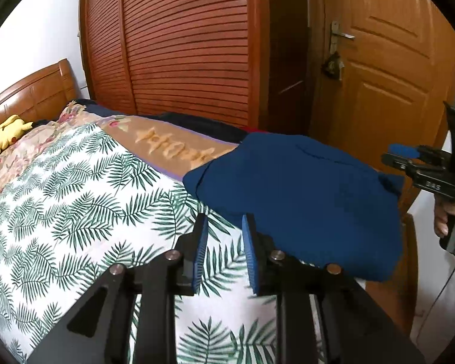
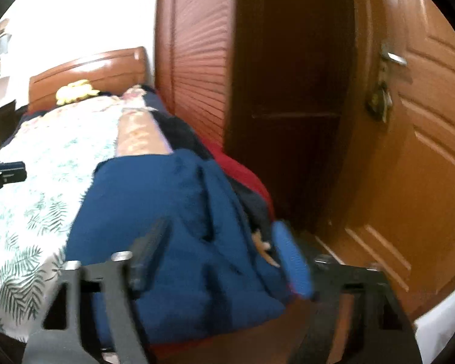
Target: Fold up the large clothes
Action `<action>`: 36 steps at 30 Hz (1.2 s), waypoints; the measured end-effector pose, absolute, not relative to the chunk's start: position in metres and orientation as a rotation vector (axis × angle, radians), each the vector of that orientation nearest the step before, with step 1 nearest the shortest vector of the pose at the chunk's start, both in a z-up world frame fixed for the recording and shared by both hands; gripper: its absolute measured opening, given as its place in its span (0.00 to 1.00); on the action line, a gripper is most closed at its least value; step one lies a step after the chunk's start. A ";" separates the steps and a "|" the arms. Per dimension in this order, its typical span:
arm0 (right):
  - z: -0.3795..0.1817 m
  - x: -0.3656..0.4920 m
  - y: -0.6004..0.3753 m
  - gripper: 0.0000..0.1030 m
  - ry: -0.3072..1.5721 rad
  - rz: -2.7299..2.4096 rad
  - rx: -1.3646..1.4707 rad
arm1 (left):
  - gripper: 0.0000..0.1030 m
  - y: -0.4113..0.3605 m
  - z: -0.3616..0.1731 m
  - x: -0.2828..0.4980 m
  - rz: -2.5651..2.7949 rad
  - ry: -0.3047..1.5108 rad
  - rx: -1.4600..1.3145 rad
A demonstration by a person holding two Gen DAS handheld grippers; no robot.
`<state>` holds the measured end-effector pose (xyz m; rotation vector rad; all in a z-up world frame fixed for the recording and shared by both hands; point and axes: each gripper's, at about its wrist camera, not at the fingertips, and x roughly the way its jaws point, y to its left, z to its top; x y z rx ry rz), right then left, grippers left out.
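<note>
**Folded blue garment at the bed's right edge, both grippers empty**

A yellow plush lies by the headboard at the bed's far left corner. The leaf-print sheet covers the left and middle of the bed, flat and bare, giving broad free room there. A tan blanket runs along the far side, under the louvred wardrobe.

The left gripper hovers over the sheet, its blue pads a narrow gap apart with nothing between them; its right pad sits just beside the garment's near-left edge.

The blue garment lies in a folded bundle at the bed's near right corner, its right side reaching the bed's edge. In the blurred right wrist view, a red cloth shows just beyond it.

The right gripper stands wide, empty, over the garment's right edge. Right of the bed, a narrow gap leads to the door.
</note>
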<state>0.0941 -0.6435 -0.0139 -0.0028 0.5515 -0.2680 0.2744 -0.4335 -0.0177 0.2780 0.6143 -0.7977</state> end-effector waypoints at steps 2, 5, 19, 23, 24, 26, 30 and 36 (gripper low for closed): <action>-0.019 0.101 -0.633 0.32 0.578 -0.221 -0.005 | 0.21 -0.430 -0.019 0.268 -0.797 0.607 0.292; -0.034 0.115 -0.627 0.31 0.629 -0.227 -0.027 | 0.23 -0.424 -0.019 0.256 -0.802 0.596 0.303; -0.066 0.139 -0.643 0.51 0.753 -0.365 0.023 | 0.30 -0.373 -0.015 0.217 -0.769 0.597 0.228; -0.053 0.126 -0.615 0.69 0.697 -0.338 -0.017 | 0.30 -0.354 -0.017 0.204 -0.727 0.593 0.242; -0.050 0.124 -0.608 0.72 0.686 -0.334 -0.016 | 0.30 -0.350 -0.017 0.201 -0.721 0.592 0.246; -0.047 0.122 -0.602 0.78 0.681 -0.329 0.000 | 0.30 -0.344 -0.019 0.195 -0.711 0.594 0.248; -0.047 0.119 -0.587 0.82 0.678 -0.330 -0.004 | 0.30 -0.327 -0.021 0.185 -0.716 0.605 0.225; -0.044 0.116 -0.543 0.84 0.650 -0.251 -0.011 | 0.31 -0.297 -0.025 0.172 -0.665 0.592 0.185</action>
